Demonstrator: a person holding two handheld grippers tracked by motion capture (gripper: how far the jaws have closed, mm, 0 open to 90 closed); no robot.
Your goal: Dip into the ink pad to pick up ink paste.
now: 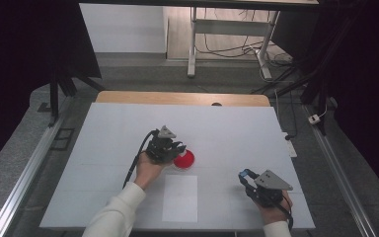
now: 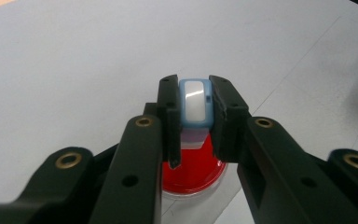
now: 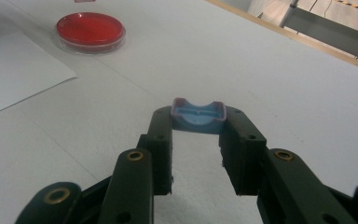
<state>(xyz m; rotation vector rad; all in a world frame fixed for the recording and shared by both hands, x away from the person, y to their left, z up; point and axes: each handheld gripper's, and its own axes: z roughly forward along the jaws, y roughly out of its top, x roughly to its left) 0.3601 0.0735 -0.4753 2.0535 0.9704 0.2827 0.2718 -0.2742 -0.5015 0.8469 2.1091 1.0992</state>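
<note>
Table (image 1: 128, 128) with a white cover, seen from above; a sheet of paper (image 1: 180, 197) is laid near its front edge. A red dish (image 1: 185, 159) with a clear rim is set on the cover just beyond the sheet.

Left gripper (image 1: 176, 149) is held over the near-left side of the dish. In the left gripper view its jaws are closed on a small blue case (image 2: 196, 102) with a white face; the case is clamped at both sides, upright between the tips, and the red dish (image 2: 193, 170) is seen directly below it. No writing or label can be read on the case; a small dark mark at its right edge is too small to make out.

Right gripper (image 1: 245, 174) is held over the right front part of the table, well apart from the dish. In the right gripper view its jaws are closed on a blue cap (image 3: 198, 115) with a pinkish rim, gripped at both ends, hollow side up. The dish (image 3: 90, 30) and the paper (image 3: 14, 70) are seen far off to the upper left. No brand or lettering is legible on the cap, dish or paper.
</note>
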